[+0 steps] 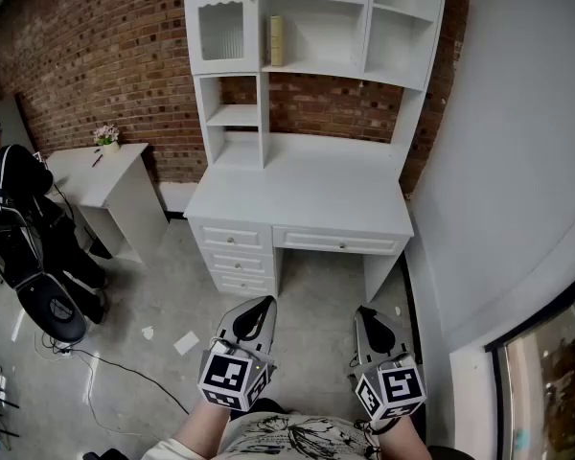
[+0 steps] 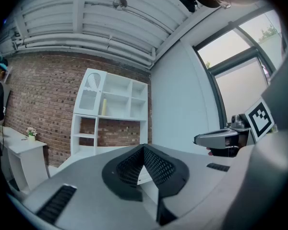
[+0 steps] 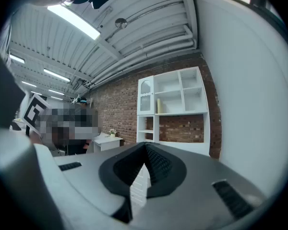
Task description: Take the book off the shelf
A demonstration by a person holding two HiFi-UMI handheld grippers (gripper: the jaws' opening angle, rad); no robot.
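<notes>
I had both claws low over the grey floor (image 1: 311, 290), the left gripper (image 1: 264, 302) and right gripper (image 1: 365, 311) each pressed together on nothing. Well ahead of them the white desk (image 1: 307, 195) stood against the brick wall (image 1: 96, 56). The book (image 1: 276, 40) stood upright on its upper shelf (image 1: 316, 66), far beyond both.

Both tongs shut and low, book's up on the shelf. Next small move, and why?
Probably step up to the desk first. The book stands upright on the upper shelf, far beyond the left tongs and right tongs, which are both shut, empty and close to the body.
</notes>
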